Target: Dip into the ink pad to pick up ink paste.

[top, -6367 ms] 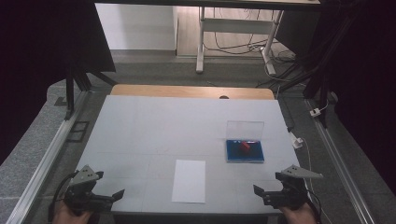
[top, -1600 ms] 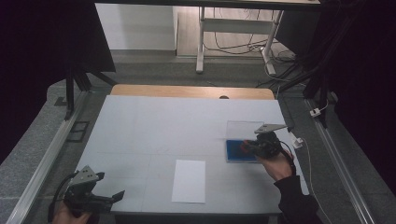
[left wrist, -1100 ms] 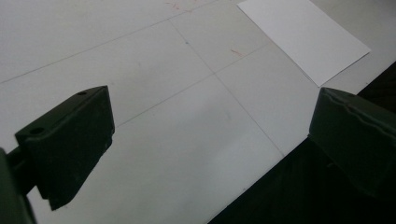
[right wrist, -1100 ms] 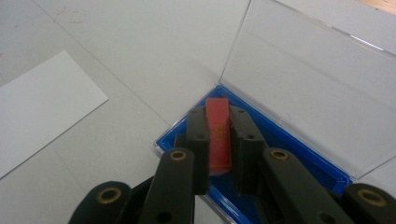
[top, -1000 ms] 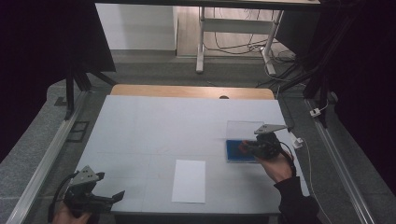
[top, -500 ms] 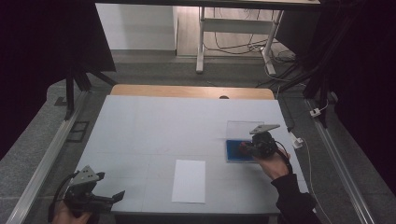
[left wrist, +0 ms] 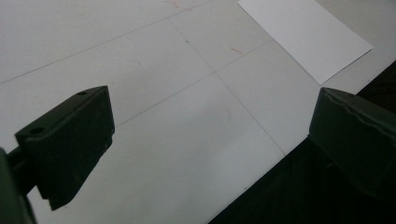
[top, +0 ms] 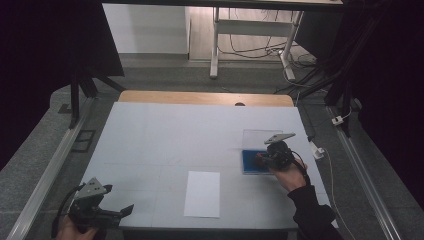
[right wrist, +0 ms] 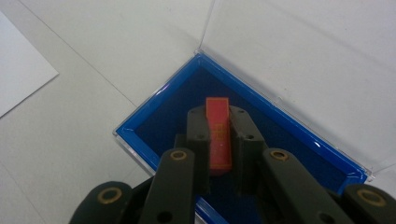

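Gripping a red block (right wrist: pixel 218 133) between closed jaws, the right tongs (right wrist: pixel 218 140) hold it inside the blue case (right wrist: pixel 154 119), whose clear lid (right wrist: pixel 299 51) stands open at the surface's (top: pixel 200 130) right side. Left tongs (left wrist: pixel 210 135) gape wide near the white sheet (left wrist: pixel 303 35), holding nothing.

Bench (top: pixel 165 135): open case (top: pixel 249 161) at right, lid (top: pixel 260 137) raised behind it; stamp (right wrist: pixel 218 133) in the case, between the right gripper (right wrist: pixel 218 135) jaws. Paper sheet (top: pixel 202 193) at front centre. Left gripper (top: pixel 102 212) at front-left corner.
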The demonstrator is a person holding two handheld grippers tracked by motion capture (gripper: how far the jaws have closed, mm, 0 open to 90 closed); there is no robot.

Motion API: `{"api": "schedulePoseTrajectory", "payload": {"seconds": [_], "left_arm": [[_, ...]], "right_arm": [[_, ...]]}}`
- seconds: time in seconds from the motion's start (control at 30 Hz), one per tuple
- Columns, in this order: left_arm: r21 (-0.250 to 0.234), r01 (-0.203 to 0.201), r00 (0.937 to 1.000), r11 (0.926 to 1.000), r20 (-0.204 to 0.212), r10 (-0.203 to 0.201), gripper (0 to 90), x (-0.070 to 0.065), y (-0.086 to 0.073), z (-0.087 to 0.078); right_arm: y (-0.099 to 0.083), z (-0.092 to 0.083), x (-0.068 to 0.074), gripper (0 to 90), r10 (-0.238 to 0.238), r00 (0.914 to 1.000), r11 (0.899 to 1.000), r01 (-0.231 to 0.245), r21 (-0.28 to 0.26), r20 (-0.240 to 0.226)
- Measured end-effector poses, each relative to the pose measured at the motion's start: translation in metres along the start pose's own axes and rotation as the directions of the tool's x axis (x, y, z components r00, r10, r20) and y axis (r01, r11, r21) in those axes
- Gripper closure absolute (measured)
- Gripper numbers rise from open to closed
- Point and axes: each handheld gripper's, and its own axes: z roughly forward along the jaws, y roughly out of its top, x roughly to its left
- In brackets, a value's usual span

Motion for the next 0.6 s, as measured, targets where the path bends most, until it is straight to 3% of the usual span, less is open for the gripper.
{"api": "schedulePoseTrajectory", "payload": {"seconds": [0.27,0.47,0.6], "left_arm": [[0.006,-0.004,1.0000,1.0000,-0.002,0.004,0.6,0.000,0.000,0.001],[0.011,-0.005,1.0000,0.9999,-0.003,0.005,0.6,-0.001,0.001,0.001],[0.012,-0.006,1.0000,0.9999,-0.003,0.006,0.6,-0.001,0.001,0.001]], "right_arm": [[0.000,0.001,0.006,80.7,-0.023,0.9993,1.000,0.023,0.004,0.030],[0.002,0.002,0.016,80.6,-0.086,0.9932,0.996,0.085,0.028,0.078],[0.001,0.002,0.014,80.7,-0.063,0.9959,0.998,0.062,0.020,0.065]]}}
